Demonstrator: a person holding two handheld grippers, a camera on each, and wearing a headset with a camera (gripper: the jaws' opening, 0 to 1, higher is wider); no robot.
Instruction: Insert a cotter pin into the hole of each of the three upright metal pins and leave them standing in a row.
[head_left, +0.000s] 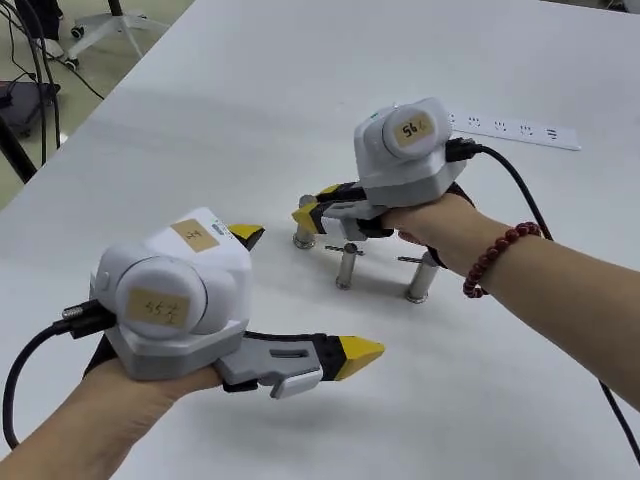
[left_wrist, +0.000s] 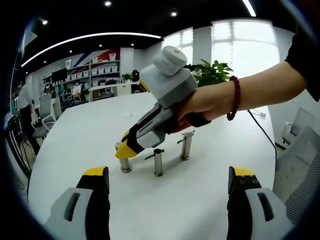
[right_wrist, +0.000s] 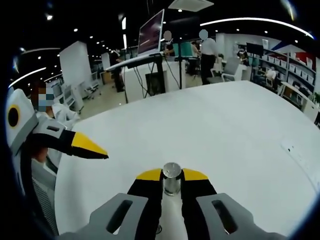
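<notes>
White benchtop (head_left: 200, 120) ahead; my right gripper (right_wrist: 172, 175) pinches the metal pin (right_wrist: 172, 186) by its top. It's rigid, slick, probably tippy, so I'd grip squarely. My left gripper (head_left: 310, 291) gapes empty.

Head view: above the table (head_left: 250, 90), looking forward and down. Left gripper view: low over the surface, facing the three pins (left_wrist: 158, 162) from near. Right gripper view: hard against the end pin (right_wrist: 172, 178), looking across to a far edge. All views share the pins.
</notes>
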